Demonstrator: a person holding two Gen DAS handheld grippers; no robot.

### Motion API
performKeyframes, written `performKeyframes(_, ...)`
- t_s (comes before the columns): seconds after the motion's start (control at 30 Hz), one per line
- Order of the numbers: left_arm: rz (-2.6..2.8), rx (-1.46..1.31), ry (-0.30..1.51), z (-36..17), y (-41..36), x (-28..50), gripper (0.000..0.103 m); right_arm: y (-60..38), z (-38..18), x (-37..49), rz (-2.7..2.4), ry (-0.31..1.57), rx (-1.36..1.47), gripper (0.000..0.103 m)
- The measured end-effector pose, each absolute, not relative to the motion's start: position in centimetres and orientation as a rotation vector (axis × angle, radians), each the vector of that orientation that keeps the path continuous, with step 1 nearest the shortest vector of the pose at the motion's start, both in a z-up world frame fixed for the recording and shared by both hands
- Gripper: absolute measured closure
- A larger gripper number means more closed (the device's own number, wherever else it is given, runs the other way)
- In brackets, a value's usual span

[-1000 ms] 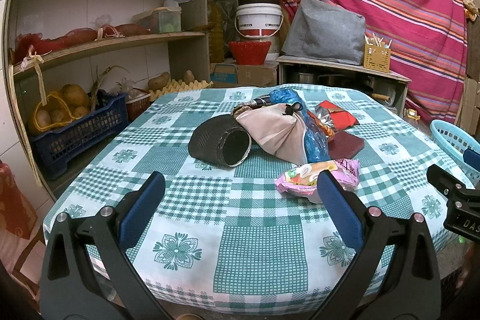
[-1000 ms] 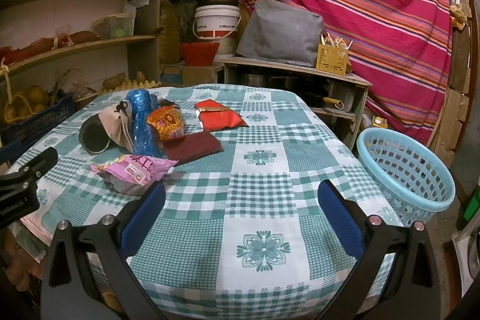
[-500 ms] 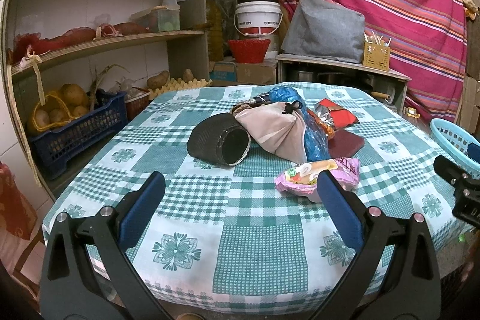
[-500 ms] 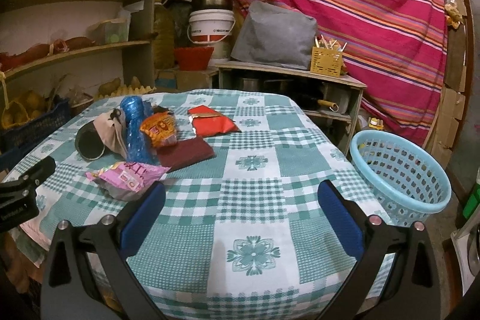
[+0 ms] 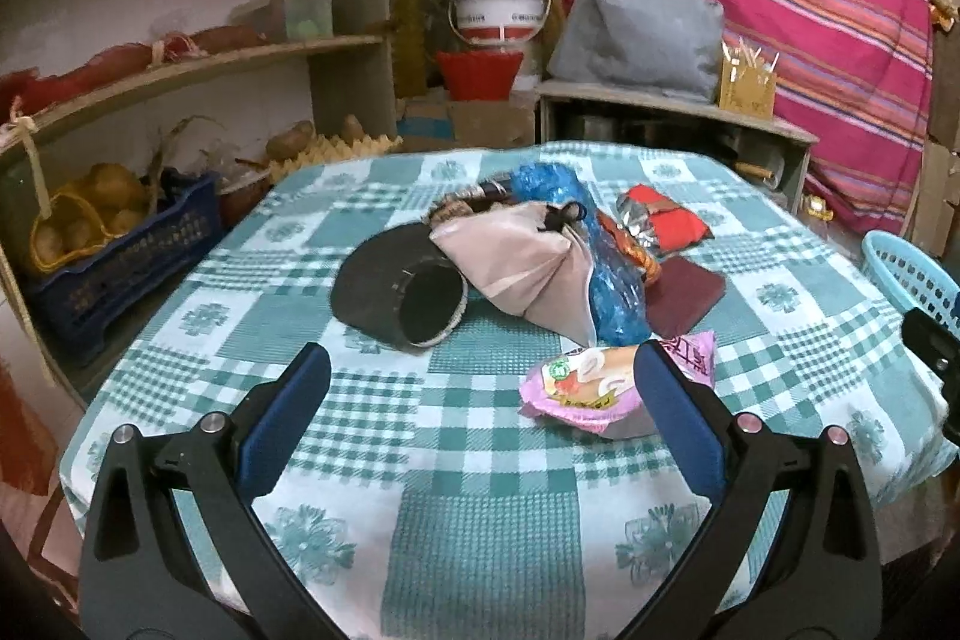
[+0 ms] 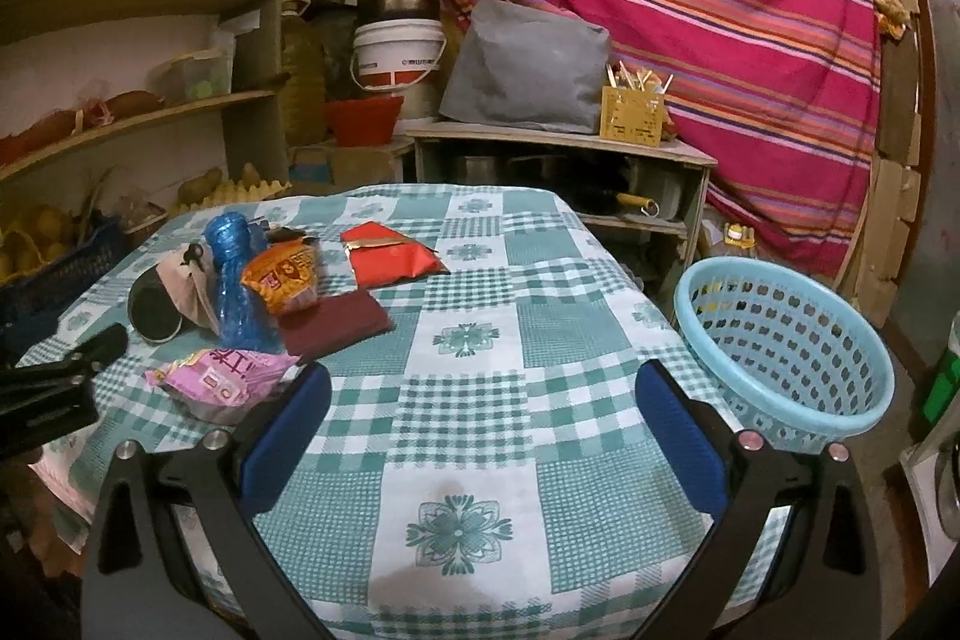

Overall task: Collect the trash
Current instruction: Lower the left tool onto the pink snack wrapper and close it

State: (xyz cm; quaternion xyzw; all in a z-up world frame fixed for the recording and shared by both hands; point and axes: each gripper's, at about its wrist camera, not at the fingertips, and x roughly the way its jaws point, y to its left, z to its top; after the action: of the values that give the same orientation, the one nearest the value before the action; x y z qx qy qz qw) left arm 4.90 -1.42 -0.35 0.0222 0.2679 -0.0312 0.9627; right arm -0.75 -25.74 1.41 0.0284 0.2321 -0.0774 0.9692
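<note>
Table [image 6: 480,400] with green checked cloth carries the trash cluster toward its left edge; the light-blue basket [image 6: 786,346] stands off its right edge. Cluster contents: black cylinder [image 5: 399,295], beige bag [image 5: 516,259], blue plastic bag [image 5: 612,292], red packet [image 6: 393,259], pink wrapper [image 5: 594,382] nearest. Left gripper [image 5: 480,400] and right gripper [image 6: 480,406] hover above the near edge, jaws spread wide, holding nothing.

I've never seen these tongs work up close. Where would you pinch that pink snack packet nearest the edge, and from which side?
Likely the pink snack packet by its puffed middle, across its short width, coming from the near table edge. It lies flat and apart from the pile, its long axis roughly sideways. The open left tongs are already close; the packet sits toward their right finger.
</note>
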Motion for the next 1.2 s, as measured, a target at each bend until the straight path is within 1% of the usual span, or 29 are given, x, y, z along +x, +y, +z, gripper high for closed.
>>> performKeyframes(0.2,-0.13,0.021,0.636,-1.6,-2.3,6.5,0.006,-25.8,1.1,-0.3,-0.159,0.487,0.052,0.004)
performKeyframes(0.27,-0.141,0.032,0.65,-2.1,-2.7,6.7,0.01,-26.0,0.9,-0.1,-0.159,0.498,0.055,0.004)
performKeyframes(0.33,-0.154,0.038,0.667,-2.4,-2.9,6.9,0.017,-26.1,0.7,0.1,-0.158,0.508,0.062,0.004)
performKeyframes(0.4,-0.158,0.034,0.676,-2.5,-2.7,7.1,0.019,-26.2,0.9,0.5,-0.157,0.517,0.057,0.004)
performKeyframes(0.57,-0.189,-0.01,0.721,-2.9,-1.9,7.4,0.019,-26.5,1.9,1.6,-0.18,0.5,0.004,0.004)
performKeyframes(0.6,-0.199,-0.015,0.735,-3.1,-2.0,7.5,0.021,-26.7,2.1,1.9,-0.185,0.5,0.001,0.004)
performKeyframes(0.63,-0.213,-0.016,0.754,-3.4,-2.1,7.7,0.028,-26.9,2.1,2.1,-0.188,0.501,0.001,0.004)
performKeyframes(0.67,-0.229,-0.014,0.773,-3.7,-2.4,7.9,0.032,-27.0,2.1,2.2,-0.19,0.503,0.003,0.004)
performKeyframes(0.73,-0.253,-0.008,0.803,-4.3,-2.9,8.0,0.046,-27.2,1.7,2.5,-0.193,0.517,0.009,0.004)
performKeyframes(0.8,-0.265,0.003,0.826,-4.8,-3.3,8.1,0.05,-27.2,1.0,2.7,-0.189,0.541,0.015,0.004)
performKeyframes(0.9,-0.275,0.032,0.828,-5.0,-4.0,8.1,0.051,-27.3,0.6,3.0,-0.183,0.559,0.023,0.004)
performKeyframes(1.03,-0.299,0.054,0.828,-4.9,-5.1,8.6,0.056,-27.5,0.5,3.2,-0.18,0.566,0.04,0.004)
performKeyframes(1.17,-0.341,0.027,0.838,-4.8,-5.6,9.5,0.056,-27.7,0.5,3.5,-0.171,0.577,0.048,0.004)
performKeyframes(1.2,-0.343,0.028,0.838,-4.9,-5.8,9.8,0.057,-27.8,0.6,3.6,-0.173,0.579,0.047,0.004)
